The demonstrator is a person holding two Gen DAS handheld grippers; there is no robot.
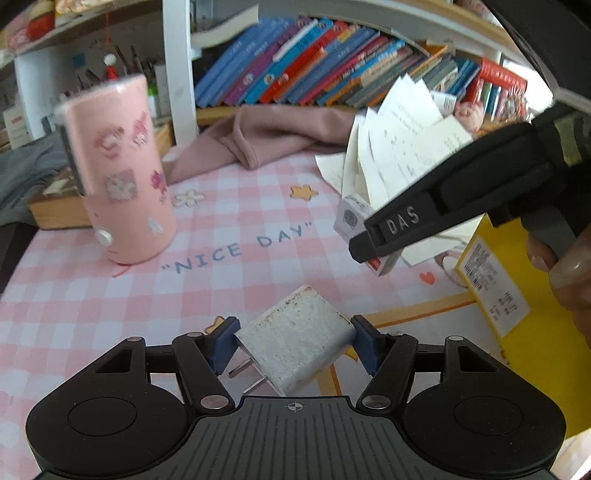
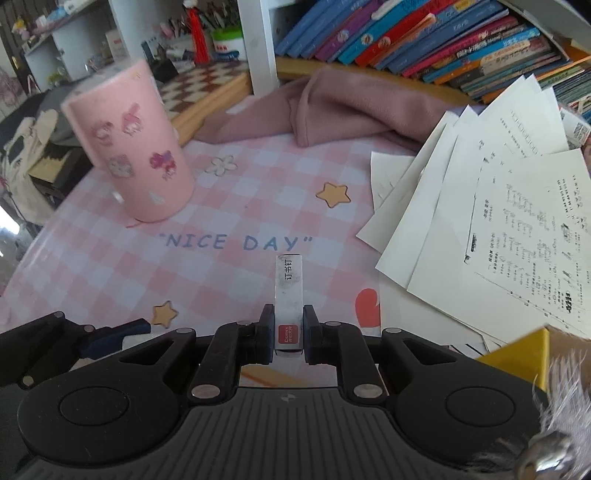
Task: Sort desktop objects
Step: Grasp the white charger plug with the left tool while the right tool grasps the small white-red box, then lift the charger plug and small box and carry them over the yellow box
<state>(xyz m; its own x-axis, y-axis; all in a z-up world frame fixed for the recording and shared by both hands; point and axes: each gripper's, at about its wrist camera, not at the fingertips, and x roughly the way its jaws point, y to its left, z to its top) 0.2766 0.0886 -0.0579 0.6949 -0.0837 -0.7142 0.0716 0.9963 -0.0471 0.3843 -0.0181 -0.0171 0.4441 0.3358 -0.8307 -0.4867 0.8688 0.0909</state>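
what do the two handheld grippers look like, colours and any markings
Both are black plastic with ribbed grey bases and silver pivot rivets. The left gripper has dark blue finger pads; the right gripper has black ones, and its side reads DAS in raised letters.

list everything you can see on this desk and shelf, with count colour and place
charger plug: one, white, between the left gripper's pads
staple box: one, white with a red end, clamped in the right gripper
cup: one, pink with stickers, back left on the mat
desk mat: one, pink check, reads NICE DAY
cloth: one, dusty pink, crumpled below the shelf
papers: a loose fan, white, printed, right side
books: a leaning row, mixed colours, on the shelf
yellow box: one, right edge
left gripper: shut on the plug
right gripper: shut on the box
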